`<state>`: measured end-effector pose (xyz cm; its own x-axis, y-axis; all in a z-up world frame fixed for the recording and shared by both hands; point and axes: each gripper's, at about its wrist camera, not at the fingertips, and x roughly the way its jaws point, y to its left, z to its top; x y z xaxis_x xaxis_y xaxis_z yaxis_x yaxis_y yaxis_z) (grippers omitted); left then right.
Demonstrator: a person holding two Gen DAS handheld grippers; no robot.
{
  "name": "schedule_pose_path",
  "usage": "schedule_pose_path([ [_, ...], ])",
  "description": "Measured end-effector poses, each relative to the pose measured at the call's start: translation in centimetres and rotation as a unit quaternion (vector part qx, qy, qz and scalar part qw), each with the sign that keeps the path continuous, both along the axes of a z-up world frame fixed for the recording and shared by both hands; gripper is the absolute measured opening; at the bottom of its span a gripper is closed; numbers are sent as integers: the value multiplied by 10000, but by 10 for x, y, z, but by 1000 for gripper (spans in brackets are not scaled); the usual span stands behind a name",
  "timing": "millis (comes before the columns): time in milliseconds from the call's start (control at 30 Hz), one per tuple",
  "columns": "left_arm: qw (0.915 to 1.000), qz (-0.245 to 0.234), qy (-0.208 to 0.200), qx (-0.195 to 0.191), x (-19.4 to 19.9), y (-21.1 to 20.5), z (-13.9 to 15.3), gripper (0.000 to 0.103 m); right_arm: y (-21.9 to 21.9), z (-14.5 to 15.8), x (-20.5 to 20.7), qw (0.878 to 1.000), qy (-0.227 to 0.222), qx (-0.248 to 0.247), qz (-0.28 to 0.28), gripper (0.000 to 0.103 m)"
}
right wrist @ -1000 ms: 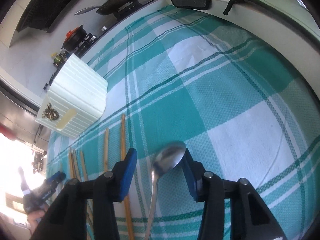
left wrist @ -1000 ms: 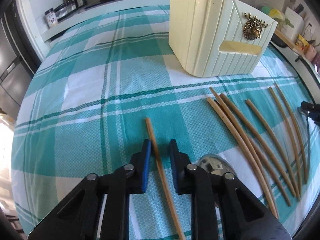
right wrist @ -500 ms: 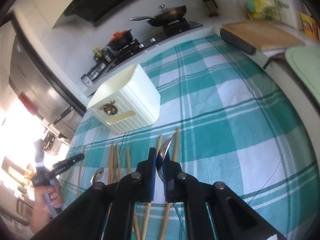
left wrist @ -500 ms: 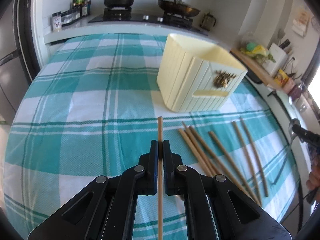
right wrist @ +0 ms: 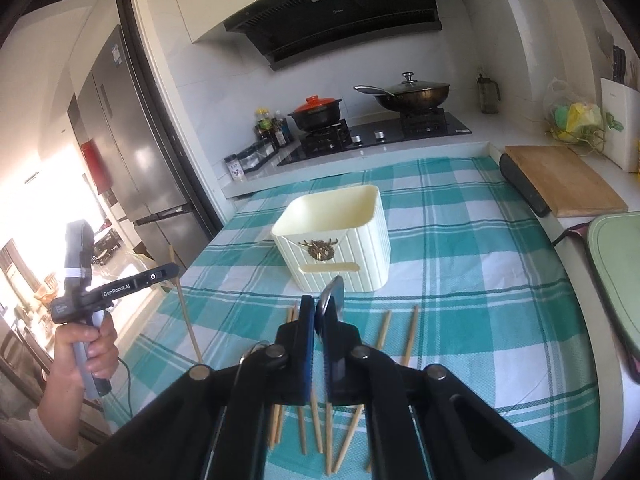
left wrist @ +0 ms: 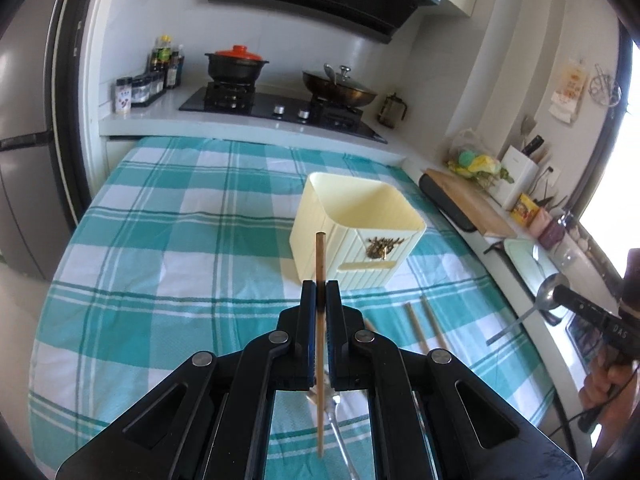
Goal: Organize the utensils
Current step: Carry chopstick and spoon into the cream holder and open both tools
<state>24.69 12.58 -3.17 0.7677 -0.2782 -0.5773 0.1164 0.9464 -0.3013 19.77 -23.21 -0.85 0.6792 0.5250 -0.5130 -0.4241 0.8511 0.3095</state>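
My left gripper (left wrist: pixel 320 294) is shut on a wooden chopstick (left wrist: pixel 320 264) and holds it upright above the checked cloth, in front of the cream utensil holder (left wrist: pixel 356 236). My right gripper (right wrist: pixel 320 308) is shut on a metal spoon (right wrist: pixel 333 292), bowl up, also lifted in front of the holder (right wrist: pixel 340 240). The right gripper with the spoon (left wrist: pixel 550 286) shows at the right of the left wrist view. The left gripper with its chopstick (right wrist: pixel 184 300) shows at the left of the right wrist view. Several chopsticks (right wrist: pixel 382 332) lie on the cloth.
The teal checked tablecloth (left wrist: pixel 180 248) covers the table. A second spoon (left wrist: pixel 340 432) lies under my left gripper. A wooden cutting board (right wrist: pixel 560 184) and a green board (right wrist: pixel 616 272) sit at the right edge. The stove with pots (left wrist: pixel 280 96) stands behind.
Both grippers have risen from the cloth, carrying the chopstick and the spoon up. The views now tilt toward the kitchen wall, and the holder looks farther away.
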Motion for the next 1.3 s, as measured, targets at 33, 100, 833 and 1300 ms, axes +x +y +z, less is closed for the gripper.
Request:
schedule_pose_path([
  [33, 10000, 5, -59, -23, 0, 0, 5, 2, 0, 2, 3, 10000, -16, 32, 4, 4],
  [100, 9999, 1, -147, -84, 3, 1, 14, 2, -1, 4, 9, 9998, 3, 192, 36, 4],
  [833, 9954, 210, -918, -189, 165, -22, 107, 2, 70, 59, 194, 9829, 36, 1717, 661, 4],
  [1300, 9982, 194, 543, 185, 241, -57, 4, 5, 61, -28, 277, 9827, 1353, 1262, 18, 8],
])
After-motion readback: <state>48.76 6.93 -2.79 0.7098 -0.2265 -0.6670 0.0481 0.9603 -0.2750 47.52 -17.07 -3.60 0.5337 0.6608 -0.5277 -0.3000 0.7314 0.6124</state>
